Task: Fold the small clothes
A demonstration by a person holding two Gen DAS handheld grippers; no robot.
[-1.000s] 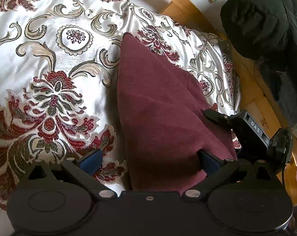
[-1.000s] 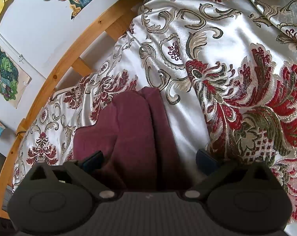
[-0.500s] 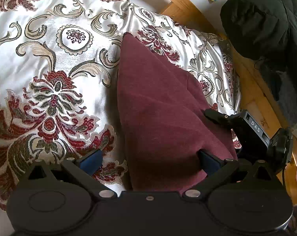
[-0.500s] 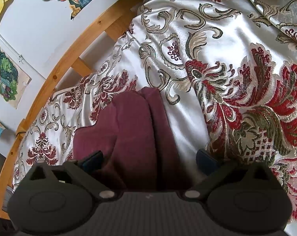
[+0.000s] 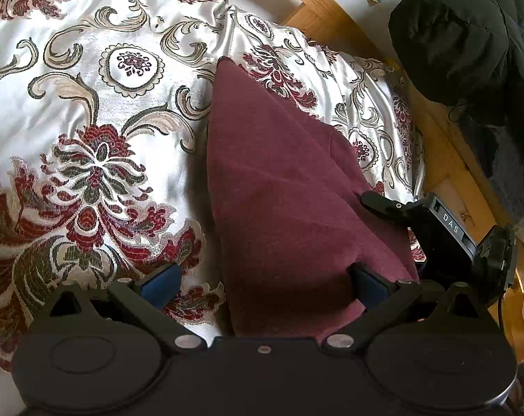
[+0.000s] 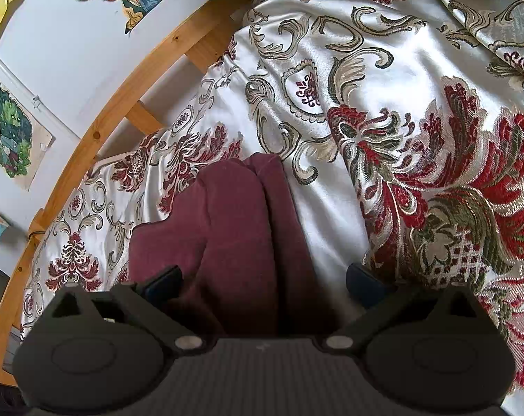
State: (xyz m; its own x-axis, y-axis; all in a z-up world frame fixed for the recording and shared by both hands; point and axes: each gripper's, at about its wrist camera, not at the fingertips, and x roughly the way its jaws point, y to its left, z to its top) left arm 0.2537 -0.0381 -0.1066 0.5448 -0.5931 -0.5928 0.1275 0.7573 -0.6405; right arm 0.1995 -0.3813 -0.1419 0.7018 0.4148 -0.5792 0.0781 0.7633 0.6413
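The maroon garment (image 5: 279, 187), already doubled into a narrow wedge, lies on the floral satin bedspread (image 5: 88, 111) near the edge that runs along the wooden bed frame (image 6: 130, 104). Both the left gripper (image 5: 265, 277) and the right gripper (image 6: 265, 277) hover low over its near end with jaws spread wide, clasping nothing. To fold it well, I judge each should pinch all layers at a near corner, then lift together and lay the end squarely over the far tip.

Bedspread (image 5: 88, 111) lies open; wooden rail (image 6: 123, 104) borders it.
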